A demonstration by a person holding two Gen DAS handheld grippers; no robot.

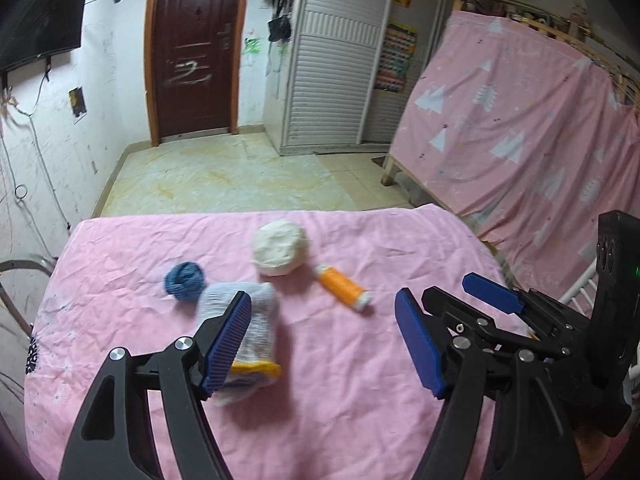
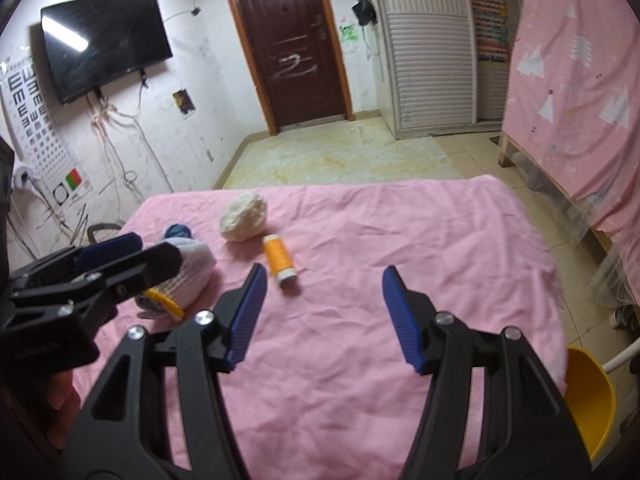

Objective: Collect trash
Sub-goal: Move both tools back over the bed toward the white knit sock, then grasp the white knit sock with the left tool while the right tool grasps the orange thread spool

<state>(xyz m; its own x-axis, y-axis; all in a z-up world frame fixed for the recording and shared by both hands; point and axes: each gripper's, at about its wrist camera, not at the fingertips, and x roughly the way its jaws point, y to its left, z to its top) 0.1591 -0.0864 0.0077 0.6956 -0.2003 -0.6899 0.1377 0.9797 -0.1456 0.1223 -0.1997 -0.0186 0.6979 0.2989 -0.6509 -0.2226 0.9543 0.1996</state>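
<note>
**Both grippers spread above pink sheet; four loose items ahead, yellow bin at right**

Left gripper: jaws wide apart, nothing between them, held over the pink sheet. A rolled white glove with a yellow cuff lies just ahead, partly behind the left finger; whether they touch cannot be told. Beyond the glove to the left, a blue yarn ball. Ahead, further out, a crumpled white wad. To its right, an orange thread spool lying on its side, white end toward the gripper.

Right gripper: jaws also apart, empty, over bare sheet. The spool lies just ahead of its left finger, with the wad beyond. The glove sits to the left, half hidden by the left gripper.

Container: yellow bin, below and right of the right gripper, off the sheet's edge. Only part of its wall shows; contents cannot be told.
</note>
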